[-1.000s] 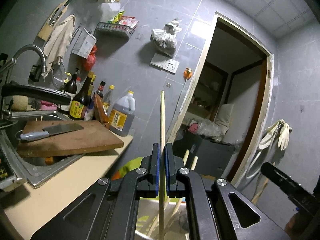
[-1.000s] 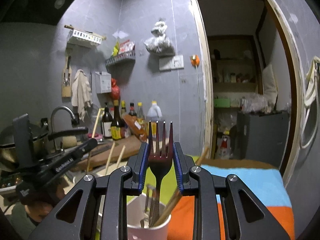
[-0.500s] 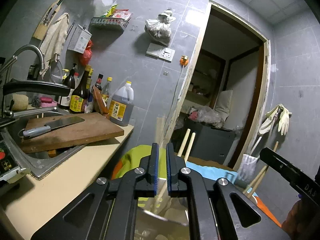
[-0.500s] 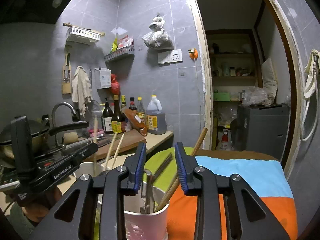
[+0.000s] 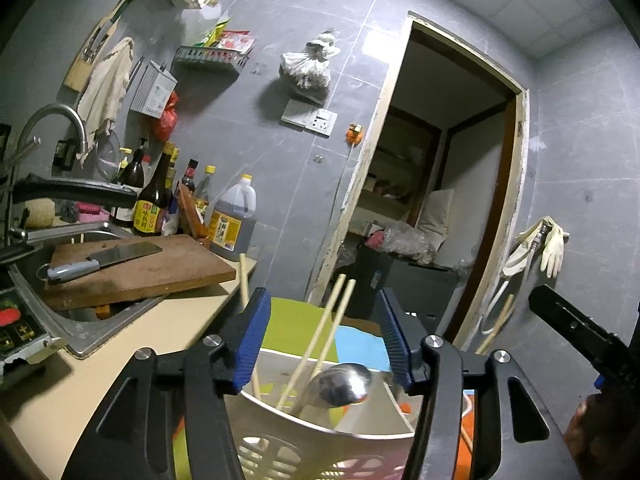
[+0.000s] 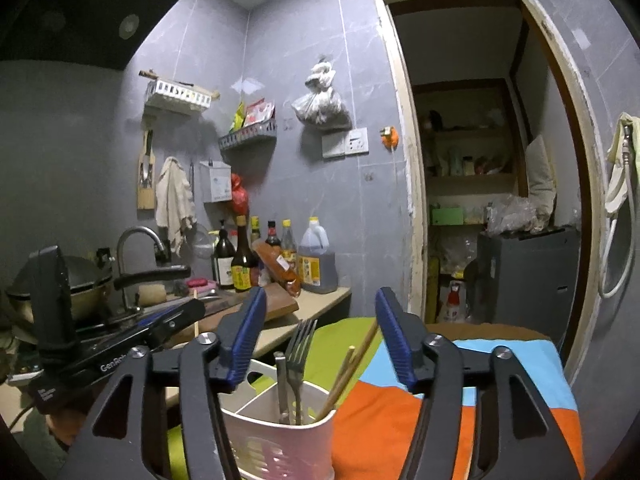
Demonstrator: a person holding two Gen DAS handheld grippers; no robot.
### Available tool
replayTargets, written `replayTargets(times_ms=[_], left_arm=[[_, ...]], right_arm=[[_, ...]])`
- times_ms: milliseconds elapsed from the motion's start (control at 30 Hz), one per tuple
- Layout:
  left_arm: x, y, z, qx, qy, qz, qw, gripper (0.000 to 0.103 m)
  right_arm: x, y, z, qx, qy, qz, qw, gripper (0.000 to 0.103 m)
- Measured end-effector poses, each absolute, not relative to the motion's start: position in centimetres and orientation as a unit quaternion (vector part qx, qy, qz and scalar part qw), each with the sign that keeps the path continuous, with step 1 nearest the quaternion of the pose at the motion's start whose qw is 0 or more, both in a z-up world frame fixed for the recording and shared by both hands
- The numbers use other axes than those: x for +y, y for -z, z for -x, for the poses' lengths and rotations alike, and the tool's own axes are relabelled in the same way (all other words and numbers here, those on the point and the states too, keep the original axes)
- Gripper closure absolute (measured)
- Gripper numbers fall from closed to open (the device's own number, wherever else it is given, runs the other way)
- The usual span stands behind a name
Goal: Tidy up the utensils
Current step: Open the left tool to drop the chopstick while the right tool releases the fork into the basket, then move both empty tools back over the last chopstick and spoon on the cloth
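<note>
A: A second ago the left gripper [image 5: 324, 334] pinched one chopstick and the right gripper [image 6: 320, 338] clasped the fork [image 6: 298, 354]; now both utensils stand loose in the utensil holder [image 6: 280, 436].

B: And the jaws?

A: Both pairs are opening, roughly half spread, pads touching nothing, though utensils rise between them in view.

B: Left to right, what's inside?

A: In the left wrist view, a chopstick [image 5: 244, 280] at ten o'clock, two chopsticks [image 5: 334, 320] leaning toward one o'clock, then a spoon [image 5: 340, 384]. In the right view, the fork upright at centre, brown chopsticks [image 6: 352, 364] slanting toward one o'clock.
</note>
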State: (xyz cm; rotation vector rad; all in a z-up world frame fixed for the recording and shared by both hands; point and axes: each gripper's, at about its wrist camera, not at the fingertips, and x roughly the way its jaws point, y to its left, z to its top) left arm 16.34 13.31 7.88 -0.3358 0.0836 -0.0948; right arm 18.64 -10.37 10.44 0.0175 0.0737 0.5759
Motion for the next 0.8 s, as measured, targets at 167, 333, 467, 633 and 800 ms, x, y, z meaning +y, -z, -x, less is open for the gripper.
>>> replayTargets(times_ms=[167,333,467,633,800], left_arm=[[12.2,-8.9,-15.2,0.033,0.078,0.172,0.981,0.035],[10.4,-9.9,-14.1,0.028,0.105,0.162,0.981,0.017],[8.5,-10.4,-13.2,0.025,0.125,0.152,0.980,0.006],[5.7,-10.0,-12.6,0.044,0.151,0.128,0.979,0.005],[2.8,-8.9,-12.6,0.071,0.177,0.103,0.976,0.005]], right_arm=[[-12.6,-11.1,-17.5,0.029,-0.265,-0.016,0.964,0.020],[-15.5,-11.6,-16.0,0.025,-0.239,-0.024,0.971,0.000],[-17.7,-11.7,-15.3,0.038,-0.214,-0.028,0.976,0.000],[-20.0,-11.0,-14.9,0.072,-0.179,-0.020,0.981,0.000],[-22.6,-9.2,-15.0,0.134,-0.143,-0.011,0.980,0.000]])
